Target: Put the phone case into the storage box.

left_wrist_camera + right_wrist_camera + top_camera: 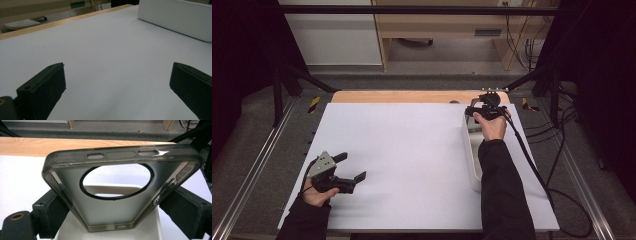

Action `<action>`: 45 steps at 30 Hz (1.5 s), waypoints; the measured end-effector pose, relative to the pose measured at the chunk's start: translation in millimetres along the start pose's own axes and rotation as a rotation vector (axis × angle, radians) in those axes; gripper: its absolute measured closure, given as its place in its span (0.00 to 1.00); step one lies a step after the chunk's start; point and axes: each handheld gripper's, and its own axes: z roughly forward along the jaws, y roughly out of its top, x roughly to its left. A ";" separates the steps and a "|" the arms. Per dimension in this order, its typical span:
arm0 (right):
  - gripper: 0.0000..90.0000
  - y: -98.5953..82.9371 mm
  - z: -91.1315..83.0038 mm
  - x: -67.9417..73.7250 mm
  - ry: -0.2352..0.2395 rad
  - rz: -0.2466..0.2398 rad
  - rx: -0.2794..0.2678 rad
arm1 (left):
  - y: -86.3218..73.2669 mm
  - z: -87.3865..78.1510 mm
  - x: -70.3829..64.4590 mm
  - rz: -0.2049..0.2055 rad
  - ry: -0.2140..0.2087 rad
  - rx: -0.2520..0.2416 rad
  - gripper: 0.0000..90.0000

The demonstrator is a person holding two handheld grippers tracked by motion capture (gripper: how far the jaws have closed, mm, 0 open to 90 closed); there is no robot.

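A smoky translucent phone case (112, 213) with a large round hole in its back is clamped by its two long sides between the black jaws of my right gripper (117, 216). It is held over the far end of a long white bin (150, 230). In the high view, my right gripper (477, 110) hovers above that bin (472, 150) at the table's right side. My left gripper (353, 166) rests low at the front left of the white table sheet (412, 160). Its jaws are spread wide, with nothing between them (117, 82).
The white bin (175, 17) lies lengthwise along the right edge of the sheet. A strip of wooden tabletop (412, 96) shows at the far edge. Black frame posts and cables (537, 170) stand around the table, and shelving stands beyond it.
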 end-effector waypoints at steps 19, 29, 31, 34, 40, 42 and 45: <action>0.10 0.6 2.0 0.6 0.008 0.002 -0.007 | -0.3 0.4 -0.1 0.001 -0.001 0.003 0.00; 0.01 2.6 -0.7 -0.6 0.035 -0.009 -0.017 | -0.3 0.7 -0.2 0.002 -0.001 0.004 0.00; 0.00 3.0 -1.6 -1.2 0.036 -0.015 -0.025 | -0.3 0.7 -0.3 0.002 -0.001 0.003 0.00; 0.00 3.8 -4.5 -1.5 0.042 -0.016 -0.034 | -0.3 0.6 -0.2 0.001 -0.001 0.002 0.00; 0.01 6.9 -16.5 -4.8 0.061 -0.024 -0.086 | -0.3 0.7 -0.5 0.004 -0.004 0.004 0.00; 0.01 7.3 -22.2 -4.9 0.086 -0.033 -0.105 | -0.3 0.9 -0.7 0.005 -0.004 0.004 0.00; 0.01 7.3 -33.3 -3.8 0.126 -0.055 -0.140 | -0.3 0.8 -0.9 0.006 -0.004 0.004 0.00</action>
